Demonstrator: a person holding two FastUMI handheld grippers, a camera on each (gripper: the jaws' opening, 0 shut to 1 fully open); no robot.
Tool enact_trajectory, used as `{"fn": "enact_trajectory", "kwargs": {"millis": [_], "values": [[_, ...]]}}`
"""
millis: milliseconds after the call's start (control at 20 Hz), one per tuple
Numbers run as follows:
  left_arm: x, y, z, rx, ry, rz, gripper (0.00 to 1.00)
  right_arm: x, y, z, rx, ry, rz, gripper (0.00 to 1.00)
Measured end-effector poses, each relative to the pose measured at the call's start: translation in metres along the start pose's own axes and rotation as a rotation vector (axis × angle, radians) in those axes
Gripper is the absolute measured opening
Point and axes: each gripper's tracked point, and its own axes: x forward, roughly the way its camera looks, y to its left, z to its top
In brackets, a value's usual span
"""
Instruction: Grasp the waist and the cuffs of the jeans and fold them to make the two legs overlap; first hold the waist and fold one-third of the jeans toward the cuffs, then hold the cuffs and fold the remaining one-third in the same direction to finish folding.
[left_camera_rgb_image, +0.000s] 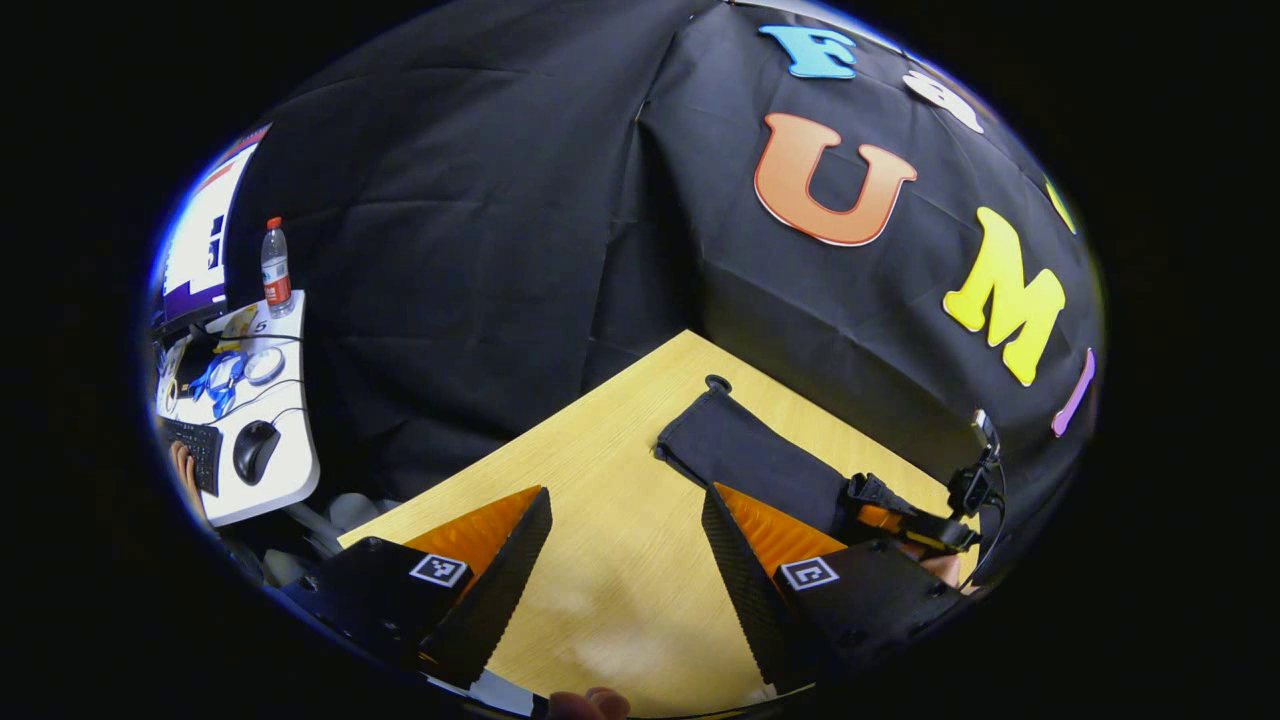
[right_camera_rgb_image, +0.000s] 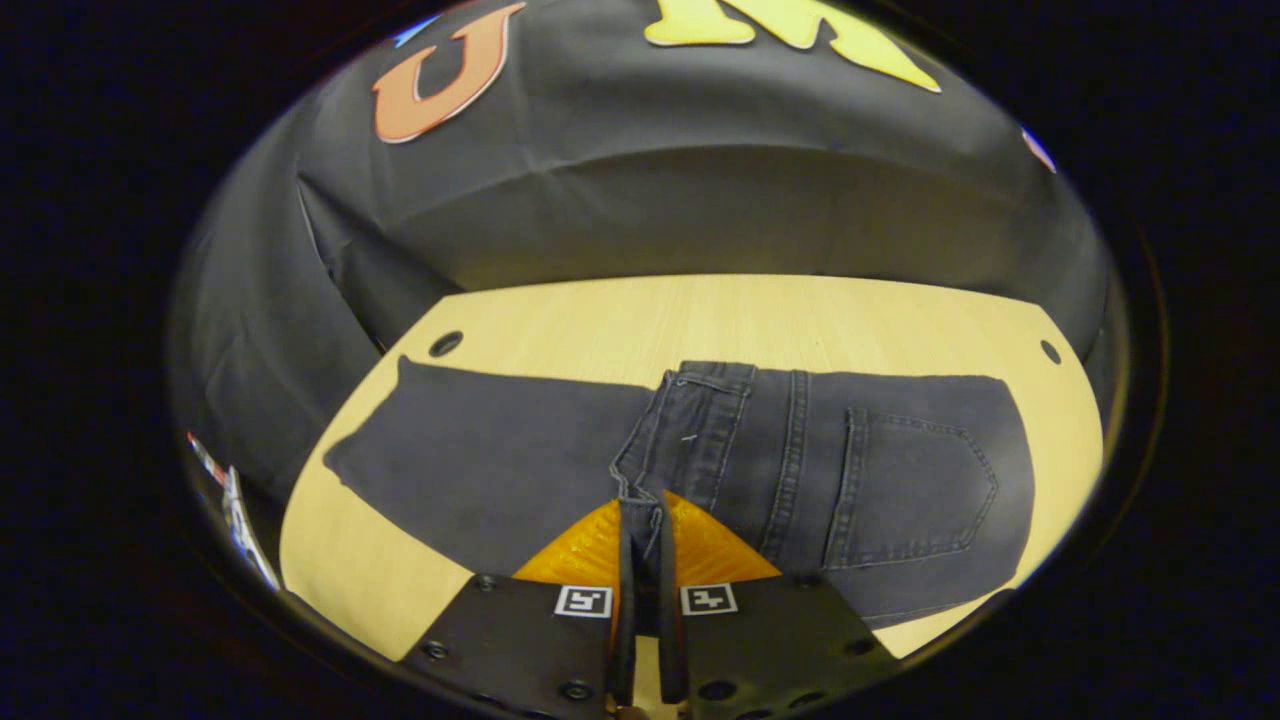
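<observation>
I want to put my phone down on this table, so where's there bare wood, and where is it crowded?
Bare table runs between the jeans and the booth wall, and at the near corner below the leg end. In the left gripper view, open wood lies between the left gripper fingers. It is crowded mid-table, where the right gripper pinches the denim edge.

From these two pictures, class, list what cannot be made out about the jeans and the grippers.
- Right gripper view: the jeans have their near edge hidden behind the right gripper.
- Left gripper view: the right gripper is partly hidden by the left gripper and its fingers, so its grip is unclear.
- Left gripper view: the waist is hidden the same way.
</observation>
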Motion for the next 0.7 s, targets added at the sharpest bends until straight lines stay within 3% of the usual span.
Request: {"fn": "enact_trajectory", "kwargs": {"millis": [150, 350, 450, 500, 700], "values": [[0.012, 0.002, 0.004, -0.011, 0.004, -0.014, 0.98, -0.005, 0.008, 0.000, -0.054, -0.010, 0.021, 0.13], [0.030, -0.005, 0.007, -0.054, 0.019, -0.043, 0.98, -0.021, 0.025, 0.002, -0.036, 0.002, 0.068, 0.64], [0.045, -0.011, 0.003, -0.128, 0.052, -0.071, 0.98, -0.045, 0.030, 0.007, -0.053, -0.003, 0.096, 0.63], [0.055, -0.017, 0.001, -0.186, 0.076, -0.096, 0.98, -0.059, 0.030, 0.010, -0.070, -0.007, 0.110, 0.58], [0.116, -0.046, -0.024, -0.542, 0.235, -0.160, 0.98, -0.130, 0.018, 0.019, -0.136, -0.042, 0.146, 0.63]]}}
